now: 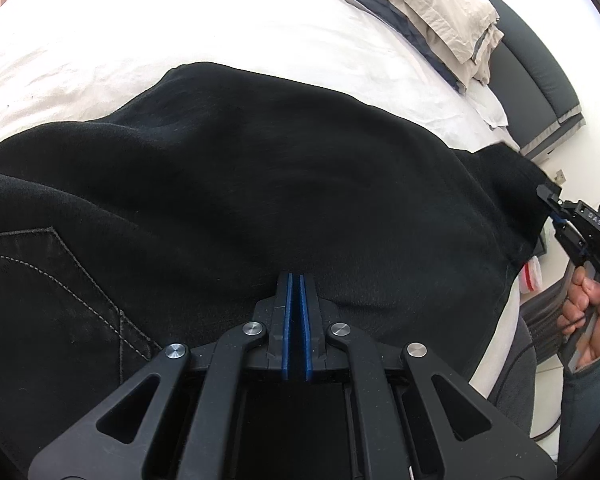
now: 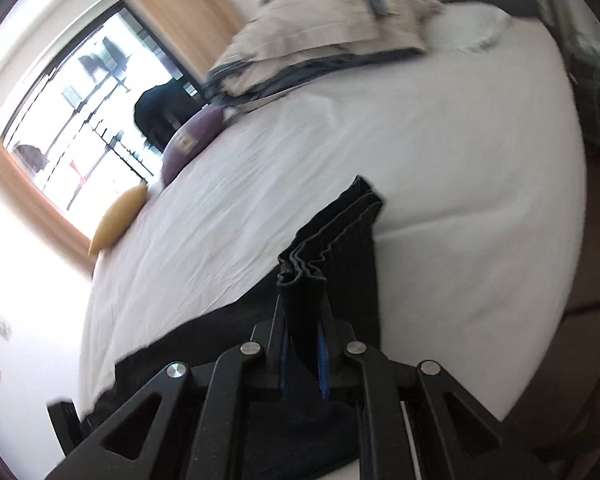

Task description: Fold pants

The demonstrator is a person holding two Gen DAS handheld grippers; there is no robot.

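Now the black heavy-cotton pants (image 1: 284, 184) lie spread across the white bed sheet (image 1: 228, 36), a back pocket with pale contrast stitching (image 1: 52, 276) showing at the left of my left wrist view; the cloth runs from there to the right, where its far end lifts off the sheet toward my other tool; my left gripper (image 1: 296, 280) sits low against the near edge of the fabric, its blue-padded fingers (image 1: 287, 320) drawn almost together with only a thin slit between them, and I cannot tell whether any cloth is caught in that slit; my right gripper (image 2: 304, 312) is clamped on a bunched, pleated stack of the same pants' hem (image 2: 332, 232), the layers standing up between the pads; seen from the left view, that right gripper (image 1: 554, 206) bites the corner of the fabric out by the bed's edge, with my right hand (image 1: 588, 312) wrapped round its handle; farther off, a beige folded duvet with dark grey trim (image 1: 440, 12) rests near the dark padded headboard (image 1: 540, 92); in the blurred right view a purple round cushion (image 2: 192, 140) and a yellow oval cushion (image 2: 118, 220) sit at the far side of the sheet, beneath a bright wood-framed window (image 2: 80, 92).
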